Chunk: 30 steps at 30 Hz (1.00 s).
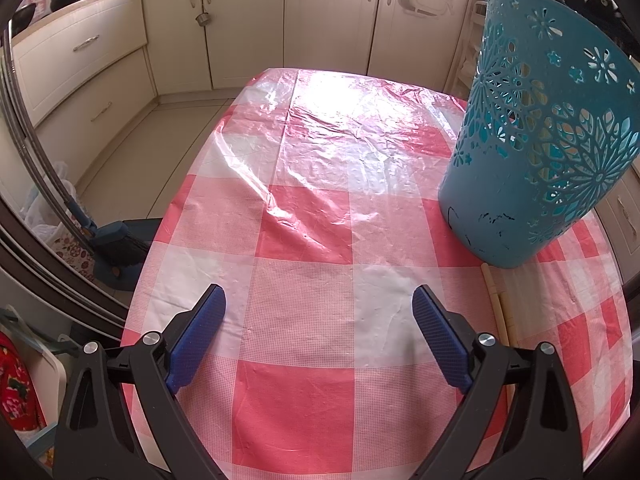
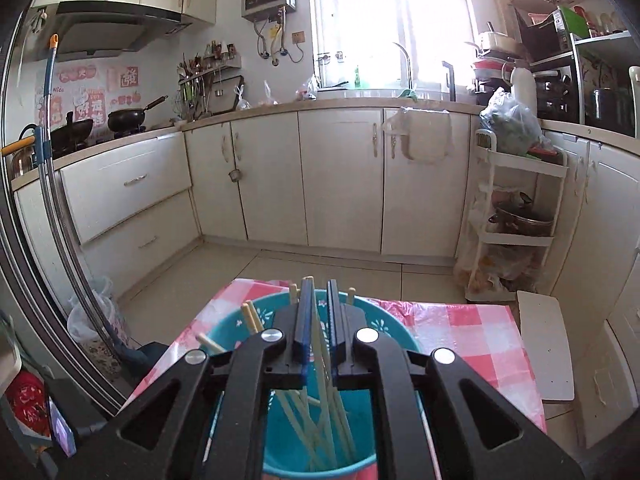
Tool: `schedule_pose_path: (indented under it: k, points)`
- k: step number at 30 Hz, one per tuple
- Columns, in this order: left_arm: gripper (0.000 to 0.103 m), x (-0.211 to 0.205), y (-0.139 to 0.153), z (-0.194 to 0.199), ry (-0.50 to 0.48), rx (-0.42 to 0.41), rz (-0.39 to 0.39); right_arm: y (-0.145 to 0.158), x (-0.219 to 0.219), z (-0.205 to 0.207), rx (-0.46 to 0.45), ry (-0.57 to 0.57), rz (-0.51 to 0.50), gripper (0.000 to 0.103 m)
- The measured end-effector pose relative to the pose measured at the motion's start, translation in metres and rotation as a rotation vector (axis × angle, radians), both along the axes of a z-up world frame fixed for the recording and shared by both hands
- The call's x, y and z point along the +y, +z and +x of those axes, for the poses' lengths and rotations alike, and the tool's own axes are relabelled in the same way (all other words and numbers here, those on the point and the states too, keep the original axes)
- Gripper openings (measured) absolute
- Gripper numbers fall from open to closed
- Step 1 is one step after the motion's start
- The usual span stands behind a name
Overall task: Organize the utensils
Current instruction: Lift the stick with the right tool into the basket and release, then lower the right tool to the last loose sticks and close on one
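Note:
A teal perforated plastic basket (image 1: 536, 152) stands on the red-and-white checked tablecloth (image 1: 304, 240) at the right. A pale chopstick (image 1: 496, 304) lies on the cloth just in front of the basket. My left gripper (image 1: 318, 312) is open and empty, low over the cloth, left of the basket. In the right wrist view my right gripper (image 2: 318, 286) hovers over the basket's mouth (image 2: 256, 320), its blue pads nearly closed on a pale chopstick (image 2: 320, 356) that hangs down into the basket. Several chopsticks (image 2: 304, 420) stand inside.
Cream kitchen cabinets (image 2: 340, 176) run behind the table. A broom and dustpan (image 1: 116, 244) sit on the floor at the left. A white tiered rack (image 2: 516, 216) and a white stool (image 2: 546, 344) stand at the right.

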<state>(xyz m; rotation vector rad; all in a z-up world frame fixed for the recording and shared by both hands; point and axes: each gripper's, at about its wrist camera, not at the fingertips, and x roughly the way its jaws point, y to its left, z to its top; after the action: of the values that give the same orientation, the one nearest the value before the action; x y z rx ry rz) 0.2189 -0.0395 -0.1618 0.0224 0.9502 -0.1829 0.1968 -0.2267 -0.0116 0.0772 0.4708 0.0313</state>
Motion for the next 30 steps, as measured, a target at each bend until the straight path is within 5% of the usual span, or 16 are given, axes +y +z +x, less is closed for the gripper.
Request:
schedule_pose_path:
  k: [7,11,15,19,21,30]
  points:
    - [0.090,0.000,-0.001,0.001,-0.001,0.001,0.003,0.002,0.002,-0.039,-0.005,0.002,-0.019,0.058]
    - [0.091,0.000,-0.001,0.000,-0.001,0.001,0.001,-0.004,0.007,-0.066,0.023,0.014,-0.058,0.068]
    - [0.091,0.001,0.000,0.000,0.000,0.000,-0.002,-0.024,0.008,-0.089,0.111,0.042,-0.054,0.068]
    - [0.091,0.001,0.000,0.000,-0.001,0.000,0.000,-0.066,0.018,-0.095,0.291,0.097,-0.056,0.032]
    - [0.091,0.001,0.000,0.000,0.000,0.000,-0.001,-0.087,0.022,-0.092,0.375,0.113,-0.050,0.022]
    - [0.091,0.001,0.000,0.000,0.000,0.000,-0.007,-0.124,0.032,-0.069,0.480,0.100,0.075,0.020]
